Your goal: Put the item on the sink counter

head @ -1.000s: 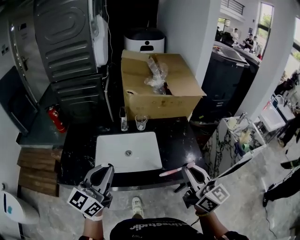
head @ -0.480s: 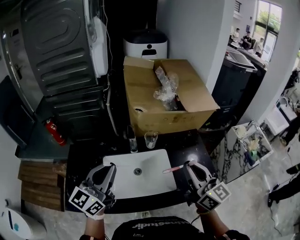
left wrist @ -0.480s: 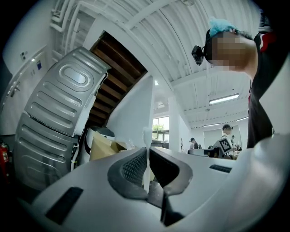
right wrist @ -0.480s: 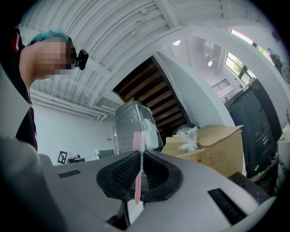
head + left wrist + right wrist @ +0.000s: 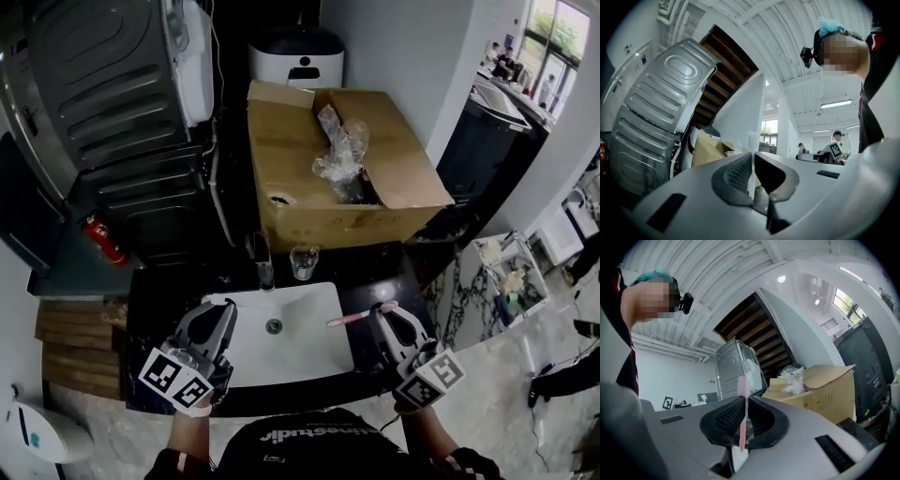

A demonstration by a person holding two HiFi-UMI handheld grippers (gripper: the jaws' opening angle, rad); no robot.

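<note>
My right gripper (image 5: 383, 310) is shut on a pink toothbrush (image 5: 352, 319), which sticks out leftward over the right rim of the white sink basin (image 5: 300, 361). In the right gripper view the pink toothbrush (image 5: 742, 390) stands upright, pinched between the pads of that gripper (image 5: 743, 405). My left gripper (image 5: 222, 308) hovers over the basin's left edge. In its own view the left gripper (image 5: 752, 162) is shut on a thin white toothbrush (image 5: 752, 143), bristle head up. The black sink counter (image 5: 380, 277) surrounds the basin.
A glass cup (image 5: 303, 262) and a dark bottle (image 5: 265, 265) stand behind the basin. An open cardboard box (image 5: 281, 159) with plastic wrap sits beyond them. A grey washing machine (image 5: 103, 84) and a red fire extinguisher (image 5: 103, 240) are on the left.
The view has moved in toward the sink, and both grippers now sit over the basin's sides instead of at the counter's front edge. Both grips are unchanged.
</note>
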